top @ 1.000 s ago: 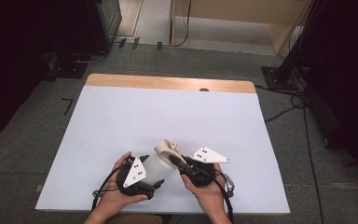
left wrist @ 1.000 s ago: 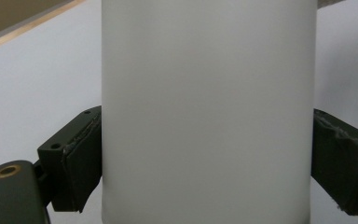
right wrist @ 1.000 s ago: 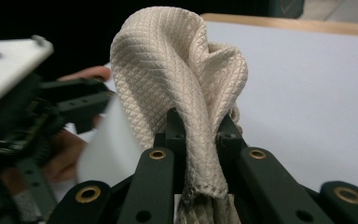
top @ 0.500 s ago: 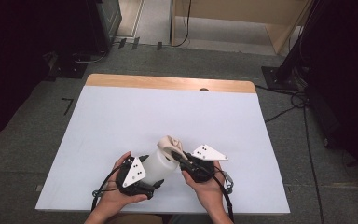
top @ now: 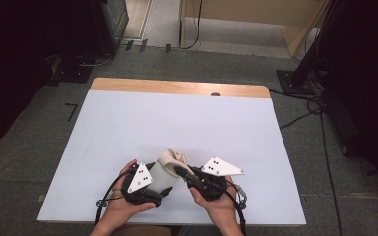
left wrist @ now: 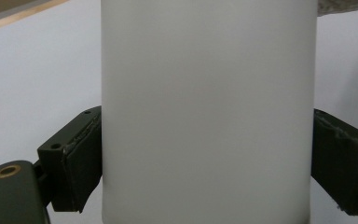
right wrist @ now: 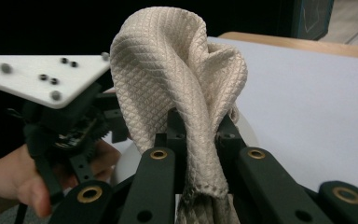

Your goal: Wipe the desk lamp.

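We see a beige diamond-weave cloth (right wrist: 177, 88), plain white cup (left wrist: 209, 112), black grippers, pale blue-white table (top: 142, 128) with tan wood edge

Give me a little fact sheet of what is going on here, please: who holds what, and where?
Surface: white table with a wooden far edge
Left gripper: jaws clamped on both sides of a white cup
Right gripper: jaws shut on a beige waffle-weave cloth
Cloth position: bunched over the cup's top
Location: near edge of the table, between the person's hands
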Tool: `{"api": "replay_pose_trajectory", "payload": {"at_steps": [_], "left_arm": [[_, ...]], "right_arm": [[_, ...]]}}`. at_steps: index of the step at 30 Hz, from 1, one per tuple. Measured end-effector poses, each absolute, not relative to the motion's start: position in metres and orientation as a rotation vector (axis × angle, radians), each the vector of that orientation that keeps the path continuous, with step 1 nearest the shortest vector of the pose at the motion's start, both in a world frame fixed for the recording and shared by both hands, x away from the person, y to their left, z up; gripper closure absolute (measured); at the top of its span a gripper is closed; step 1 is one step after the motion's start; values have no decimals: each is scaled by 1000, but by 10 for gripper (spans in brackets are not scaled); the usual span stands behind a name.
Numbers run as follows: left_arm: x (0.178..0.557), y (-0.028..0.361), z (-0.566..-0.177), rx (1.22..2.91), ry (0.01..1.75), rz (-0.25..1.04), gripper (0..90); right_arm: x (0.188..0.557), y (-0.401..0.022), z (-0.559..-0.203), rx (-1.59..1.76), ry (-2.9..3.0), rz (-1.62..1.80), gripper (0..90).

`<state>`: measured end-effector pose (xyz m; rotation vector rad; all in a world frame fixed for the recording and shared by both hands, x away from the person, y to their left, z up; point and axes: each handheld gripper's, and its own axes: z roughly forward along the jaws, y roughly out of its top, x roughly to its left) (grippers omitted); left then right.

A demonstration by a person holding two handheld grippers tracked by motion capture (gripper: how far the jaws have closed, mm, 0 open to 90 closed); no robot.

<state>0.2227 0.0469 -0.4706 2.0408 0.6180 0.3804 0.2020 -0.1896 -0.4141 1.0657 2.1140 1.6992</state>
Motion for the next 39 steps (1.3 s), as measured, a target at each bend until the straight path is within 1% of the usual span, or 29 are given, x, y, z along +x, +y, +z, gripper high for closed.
{"api": "replay_pose_trajectory", "payload": {"at_steps": [5, 10, 15, 20, 23, 26, 29, 33, 39], "left_arm": [[224, 48, -470, 2044, 629, 371, 78], [225, 50, -471, 2028, 647, 354, 78], [227, 54, -472, 2004, 656, 324, 79], [225, 53, -473, 2011, 619, 349, 79], [219, 49, -473, 2042, 540, 402, 79], [214, 43, -473, 2060, 505, 459, 78], [214, 43, -473, 2056, 516, 458, 78], [214, 44, -473, 2037, 516, 407, 79], [210, 37, -474, 2039, 489, 411, 79]], "right_arm": [[197, -185, -413, 999, 2102, 1703, 816], [198, -190, -416, 1002, 2109, 1717, 815], [206, -200, -429, 1082, 2085, 1640, 815], [215, -207, -440, 1181, 2075, 1629, 813], [216, -205, -438, 1184, 2080, 1668, 810], [214, -200, -433, 1152, 2085, 1697, 810], [209, -196, -426, 1122, 2083, 1746, 809], [204, -193, -417, 1061, 2082, 1766, 802], [213, -202, -427, 1148, 2055, 1679, 801]]}}
